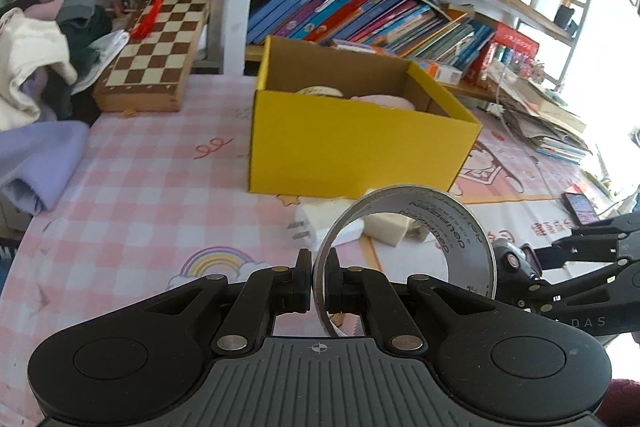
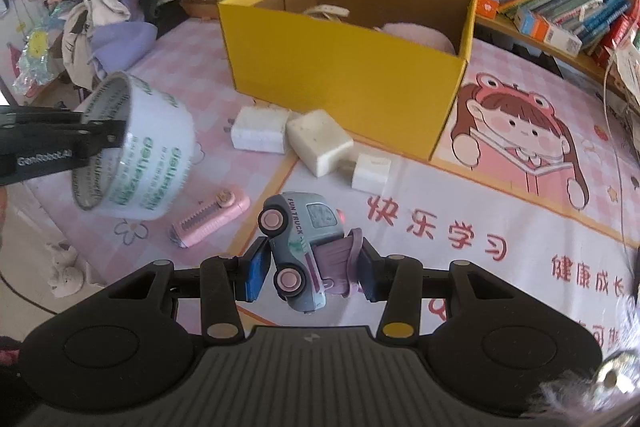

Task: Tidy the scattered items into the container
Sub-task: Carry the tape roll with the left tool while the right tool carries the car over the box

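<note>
both tools loaded, yellow box ahead

my left tool [image 1: 318, 281] is clenched on the wall of a tape roll [image 2: 136, 147], lifted off the counter [image 1: 140, 187]. my right tool [image 2: 308, 267] grips a toy truck [image 2: 302, 247]. the yellow box [image 2: 348, 67] sits far centre, chargers [image 2: 320, 141] just near it, a pink comb [image 2: 212, 221] left.

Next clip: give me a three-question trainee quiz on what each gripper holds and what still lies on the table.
1. True or false: the left gripper pinches the wall of the tape roll.
2. The right gripper holds: A) a comb B) the toy truck C) a charger.
3. Fill in: the pink comb lies on the ____, not in the yellow box.

Key: 1 true; 2 B; 3 table.
</note>
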